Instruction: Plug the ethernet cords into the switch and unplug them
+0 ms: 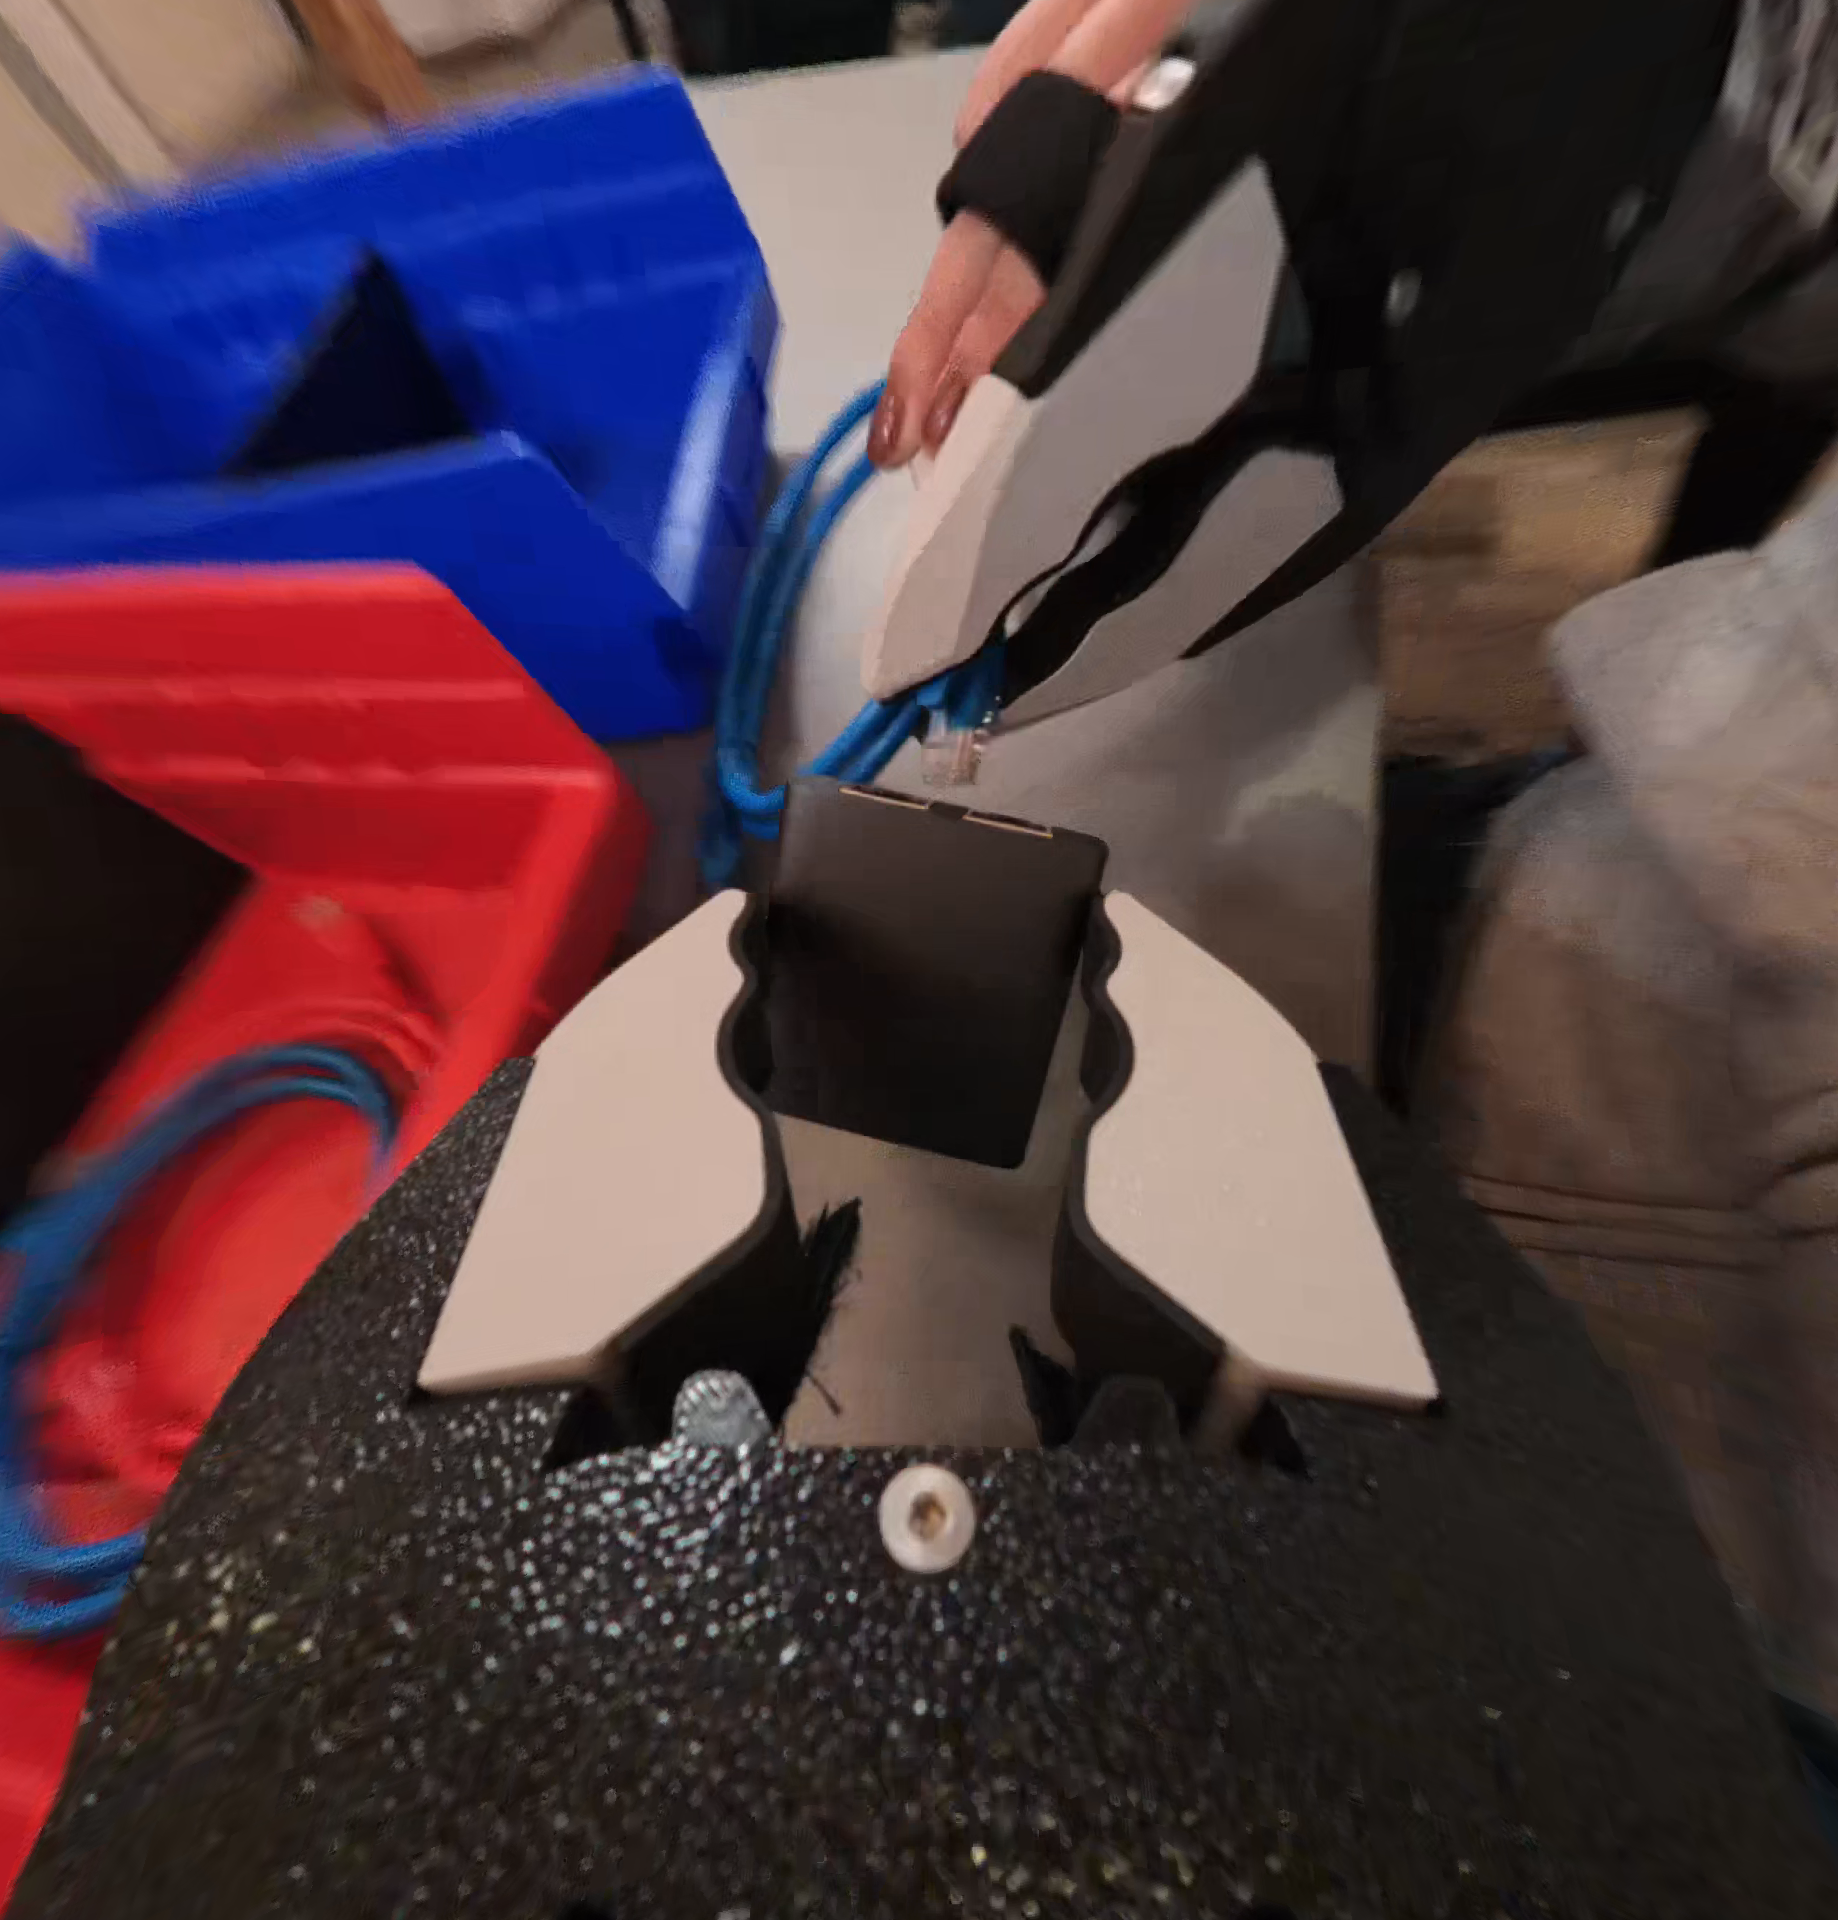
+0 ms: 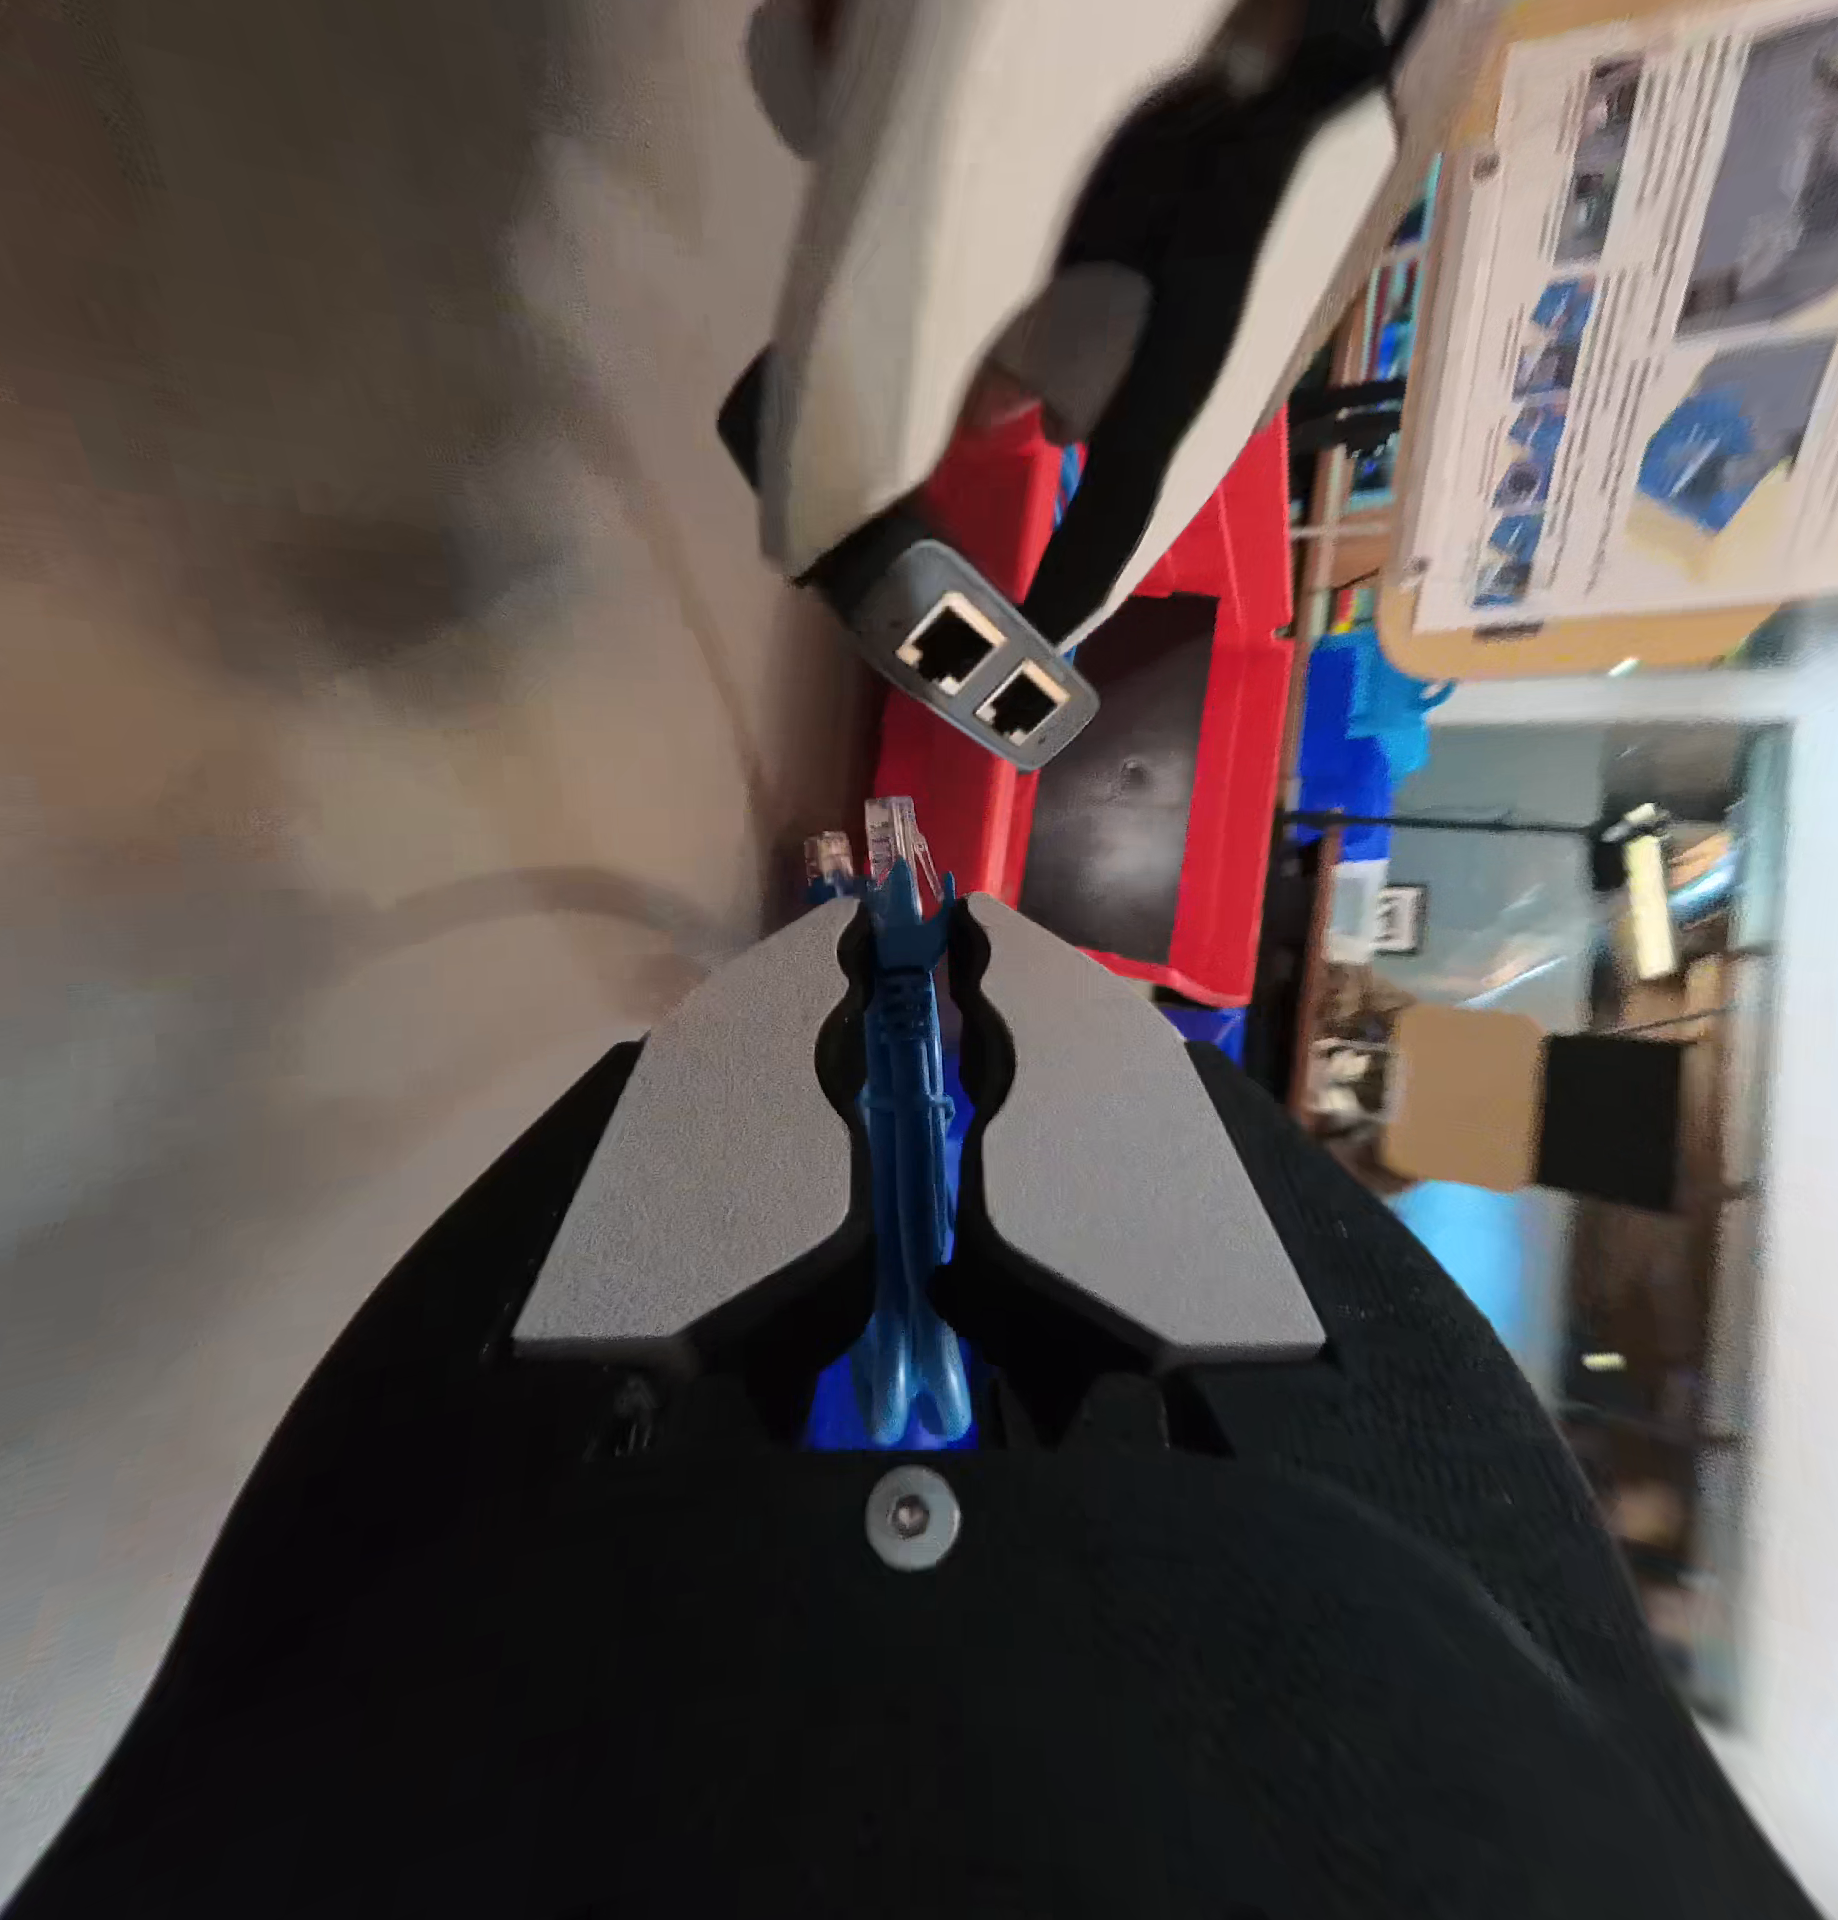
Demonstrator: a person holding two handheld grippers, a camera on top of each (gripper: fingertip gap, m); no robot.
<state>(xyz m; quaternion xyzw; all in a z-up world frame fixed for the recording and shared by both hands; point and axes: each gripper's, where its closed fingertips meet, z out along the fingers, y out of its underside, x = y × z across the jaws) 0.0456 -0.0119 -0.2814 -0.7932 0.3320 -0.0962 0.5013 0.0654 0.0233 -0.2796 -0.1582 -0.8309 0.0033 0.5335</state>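
The left claw (image 1: 920, 914) grips the black switch (image 1: 925, 977) by its sides, both pads pressed on it, port end sticking out past the tips; it's held up off the table (image 1: 853, 208), w/ a red bin (image 1: 302, 790) and a blue bin (image 1: 458, 343) to the left. The right claw (image 2: 910, 906) is clamped on the blue ethernet cord (image 2: 907, 1049), which runs lengthwise btwn the fingers; its clear plug (image 2: 891, 831) pokes out beyond the tips, a 2nd clear plug (image 2: 830, 857) just beside it. In the left wrist view the plug hangs just above the switch's ports, close but not in; in the right wrist view the 2 ports (image 2: 982, 673) sit ahead of the plug and off to its right.
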